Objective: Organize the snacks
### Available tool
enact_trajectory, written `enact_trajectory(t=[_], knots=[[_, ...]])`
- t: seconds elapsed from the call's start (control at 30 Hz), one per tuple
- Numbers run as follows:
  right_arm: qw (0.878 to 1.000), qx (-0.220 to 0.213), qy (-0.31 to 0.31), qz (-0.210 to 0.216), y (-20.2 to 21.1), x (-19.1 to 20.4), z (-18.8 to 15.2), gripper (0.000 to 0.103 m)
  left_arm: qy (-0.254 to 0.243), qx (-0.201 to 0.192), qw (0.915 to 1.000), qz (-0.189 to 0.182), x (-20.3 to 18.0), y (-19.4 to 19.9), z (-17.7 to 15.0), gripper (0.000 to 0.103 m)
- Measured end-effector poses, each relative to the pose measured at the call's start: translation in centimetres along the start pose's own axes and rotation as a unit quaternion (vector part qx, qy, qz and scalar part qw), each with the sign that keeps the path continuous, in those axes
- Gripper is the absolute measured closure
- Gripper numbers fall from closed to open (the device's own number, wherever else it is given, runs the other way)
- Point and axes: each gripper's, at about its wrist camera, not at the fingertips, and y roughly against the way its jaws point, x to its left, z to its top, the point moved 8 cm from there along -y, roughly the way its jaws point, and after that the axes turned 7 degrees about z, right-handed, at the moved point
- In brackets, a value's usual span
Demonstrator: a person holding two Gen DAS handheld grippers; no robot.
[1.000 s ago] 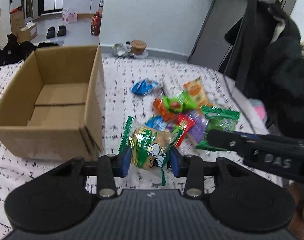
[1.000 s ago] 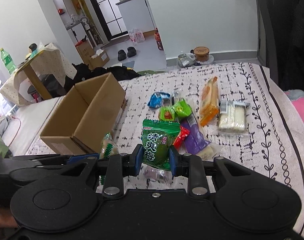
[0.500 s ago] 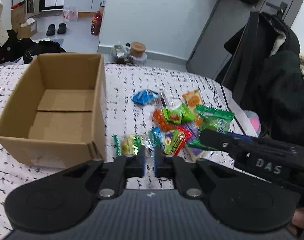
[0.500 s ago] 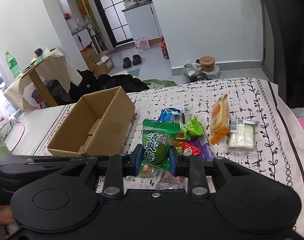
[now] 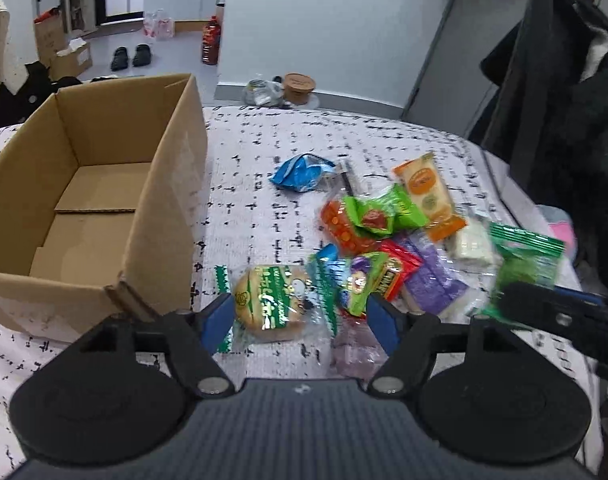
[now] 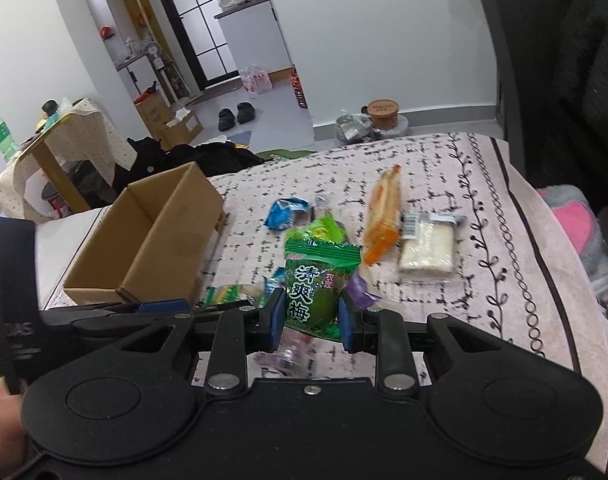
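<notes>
Only the left wrist view showed the box's [image 5: 92,216] bare floor, the left gripper [image 5: 300,316] spreading around a bun packet [image 5: 270,300]. The right gripper [image 6: 311,316] pinched a green plum packet [image 6: 316,284], blurring snacks behind.

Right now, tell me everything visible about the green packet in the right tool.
The green packet is a glossy plastic pouch, dark green with white Chinese characters down its front and a lighter green zigzag-cut top seal. It stands upright and puffy, unopened as far as shows. The right tool pinches its lower part between blue pads, holding it off the patterned cloth, in front of the pile of snacks. Nothing else visibly touches it.
</notes>
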Motion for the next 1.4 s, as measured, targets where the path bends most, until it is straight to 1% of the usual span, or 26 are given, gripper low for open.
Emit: enact_trajectory(t=[0.1,0.37,0.47,0.5,0.53,0.57,0.67,0.7,0.93,1.13,1.4], knots=[[1.000,0.001,-0.006,-0.002,0.2,-0.6,-0.3,0.076,0.011,0.002,0.9998,0.014,0.1,-1.1,-0.3,0.032],[1.000,0.009,-0.010,-0.004,0.1,-1.3,-1.0,0.076,0.016,0.002,0.9989,0.044,0.3,-3.1,-0.8,0.032],[1.000,0.011,-0.012,-0.001,-0.2,-1.2,-1.2,0.076,0.018,0.010,0.9983,0.055,0.7,-3.9,-1.0,0.032],[1.000,0.012,-0.011,0.001,-0.3,-1.1,-1.2,0.076,0.024,0.014,0.9982,0.052,0.9,-4.0,-1.0,0.037],[1.000,0.013,-0.010,0.002,-0.4,-0.9,-1.2,0.076,0.030,0.013,0.9982,0.050,1.2,-4.0,-1.0,0.050],[1.000,0.013,-0.009,0.004,-0.5,-0.7,-1.2,0.076,0.030,0.013,0.9982,0.051,1.4,-3.8,-1.0,0.059],[1.000,0.014,-0.007,0.008,-0.8,-0.3,-1.3,0.076,0.035,0.015,0.9985,0.040,1.7,-3.2,-0.9,0.074],[1.000,0.014,-0.006,0.009,-0.9,-0.1,-1.2,0.076,0.035,0.012,0.9986,0.037,1.8,-2.9,-0.8,0.082],[1.000,0.013,0.001,0.017,-1.6,1.1,-0.8,0.076,0.039,-0.004,0.9992,0.009,1.7,-0.2,0.3,0.084],[1.000,0.005,0.008,0.024,-1.7,2.3,-0.1,0.076,0.035,-0.027,0.9989,-0.014,1.7,2.6,2.0,0.084],[0.999,-0.008,0.023,0.043,-2.4,4.7,1.7,0.076,0.042,-0.050,0.9977,-0.019,3.5,5.2,4.5,0.084]])
